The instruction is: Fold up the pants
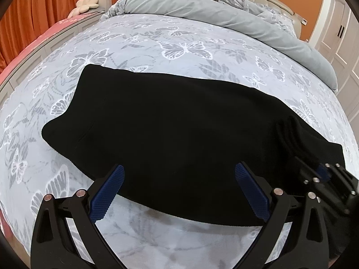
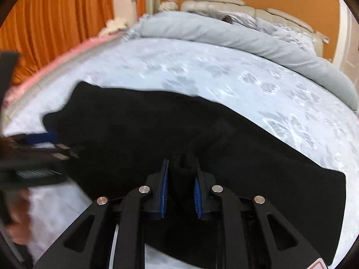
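Right gripper pinches pants edge; left gripper spread.

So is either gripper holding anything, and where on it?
The right gripper pinches a raised fold of the black pants near their near edge. The left gripper is open, holding nothing.

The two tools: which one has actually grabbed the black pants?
The right tool: pants fabric is bunched between its pads. The left tool gapes open, empty.

Bedspread print blurred
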`<state>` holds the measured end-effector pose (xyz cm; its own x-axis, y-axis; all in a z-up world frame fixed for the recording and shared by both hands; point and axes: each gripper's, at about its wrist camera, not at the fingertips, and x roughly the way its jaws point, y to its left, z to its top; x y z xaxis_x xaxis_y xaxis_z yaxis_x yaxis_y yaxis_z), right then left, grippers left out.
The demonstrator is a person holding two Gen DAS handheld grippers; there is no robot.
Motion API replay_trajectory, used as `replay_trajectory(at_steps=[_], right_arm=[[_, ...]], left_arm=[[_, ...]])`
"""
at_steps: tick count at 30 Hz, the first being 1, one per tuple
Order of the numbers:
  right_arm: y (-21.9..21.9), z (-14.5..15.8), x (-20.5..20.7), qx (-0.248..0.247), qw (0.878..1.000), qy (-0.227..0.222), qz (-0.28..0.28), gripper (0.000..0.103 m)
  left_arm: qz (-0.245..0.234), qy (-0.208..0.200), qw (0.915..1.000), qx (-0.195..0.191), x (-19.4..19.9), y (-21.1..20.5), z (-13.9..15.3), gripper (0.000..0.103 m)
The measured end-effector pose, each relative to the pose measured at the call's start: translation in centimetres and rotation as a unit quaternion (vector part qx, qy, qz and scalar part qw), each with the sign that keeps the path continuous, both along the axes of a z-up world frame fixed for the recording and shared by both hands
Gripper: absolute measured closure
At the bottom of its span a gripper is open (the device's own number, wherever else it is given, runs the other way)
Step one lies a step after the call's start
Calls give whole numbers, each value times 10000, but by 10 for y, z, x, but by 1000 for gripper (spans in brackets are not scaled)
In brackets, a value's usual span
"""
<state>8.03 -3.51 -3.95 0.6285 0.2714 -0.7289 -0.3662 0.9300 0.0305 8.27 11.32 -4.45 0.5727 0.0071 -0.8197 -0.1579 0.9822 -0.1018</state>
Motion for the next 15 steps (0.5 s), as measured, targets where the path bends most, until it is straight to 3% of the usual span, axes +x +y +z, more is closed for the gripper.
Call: replay_trajectory(at_steps=[2, 3, 4, 9, 11, 13, 15], right_arm=[[7, -11, 4, -103, 9998, 149, 75, 81], [10, -29, 10, -195, 9986, 470, 132, 79], [11, -35, 10, -171, 9988, 434, 120, 77], [0, 8, -11, 379, 9992, 48, 79, 60], [-15, 23, -22, 480, 9983, -263, -221, 41], [-33, 28, -28, 459, 9961, -468, -582, 40], [-52, 29, -25, 538, 9930, -433, -963, 40]], left_arm=[[-11, 4, 10000, 54, 0, -1, 0, 6], [-15, 12, 10000, 93, 0, -2, -1, 6], [-18, 32, 9999, 136, 1, -2, -2, 6], [55, 91, 9998, 163, 2, 1, -6, 6], [126, 97, 9998, 148, 2, 5, -6, 6], [255, 59, 9996, 115, 2, 13, -3, 6], [678, -57, 9976, -133, 2, 39, 3, 6]])
